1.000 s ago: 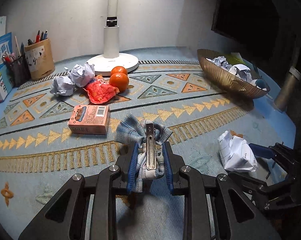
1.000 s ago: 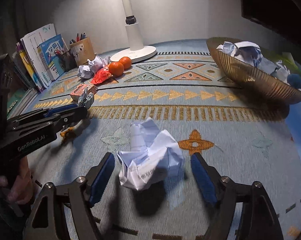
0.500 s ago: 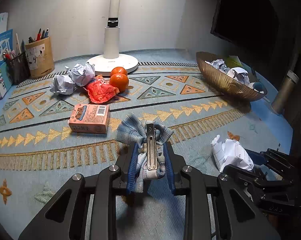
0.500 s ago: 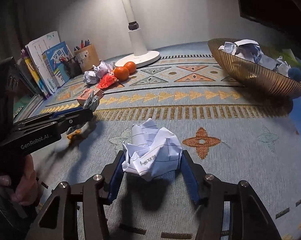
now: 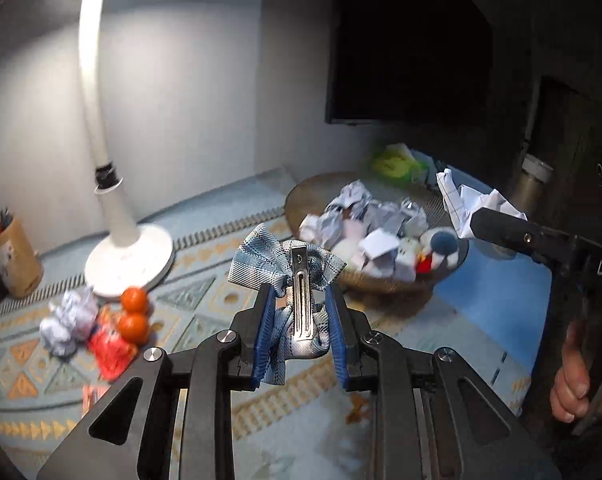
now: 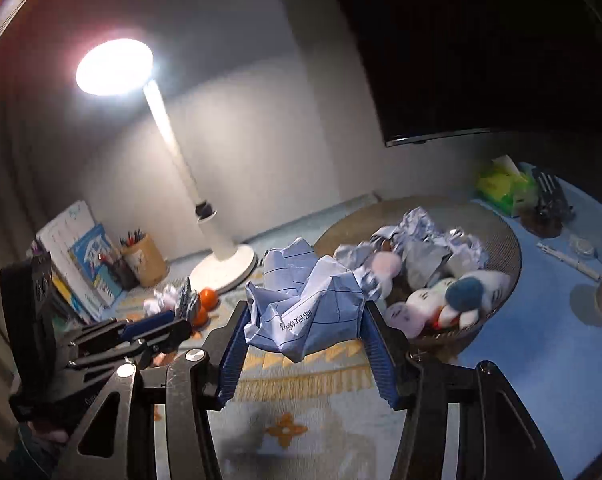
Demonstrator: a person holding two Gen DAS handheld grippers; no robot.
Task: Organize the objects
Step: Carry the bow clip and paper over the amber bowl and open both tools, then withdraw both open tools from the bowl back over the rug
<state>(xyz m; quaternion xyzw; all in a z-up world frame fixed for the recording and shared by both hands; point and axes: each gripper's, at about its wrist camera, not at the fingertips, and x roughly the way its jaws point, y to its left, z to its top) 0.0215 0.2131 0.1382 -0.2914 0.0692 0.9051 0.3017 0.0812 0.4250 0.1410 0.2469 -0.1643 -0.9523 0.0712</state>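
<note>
My left gripper [image 5: 301, 320] is shut on a blue plaid bow hair clip [image 5: 289, 268] and holds it in the air in front of the woven basket [image 5: 381, 282]. My right gripper [image 6: 305, 320] is shut on a crumpled ball of lined paper [image 6: 301, 304], raised just left of the basket [image 6: 501, 280]. The basket holds several crumpled papers and small plush toys [image 6: 441, 300]. In the left wrist view the right gripper [image 5: 485, 216] with its paper [image 5: 457, 196] hangs over the basket's right rim.
A white desk lamp [image 5: 129, 256] stands at the back. Two oranges [image 5: 133, 314], a red wrapper [image 5: 111, 350] and crumpled papers [image 5: 67, 320] lie left on the patterned mat. A pencil cup [image 5: 11, 256], books [image 6: 85, 264], a green pack [image 6: 505, 188] and a metal cylinder [image 5: 531, 184] stand around.
Both grippers rose off the mat and moved toward the basket. The right gripper closed on the paper ball and lifted it. The left gripper kept its hold on the bow clip.
</note>
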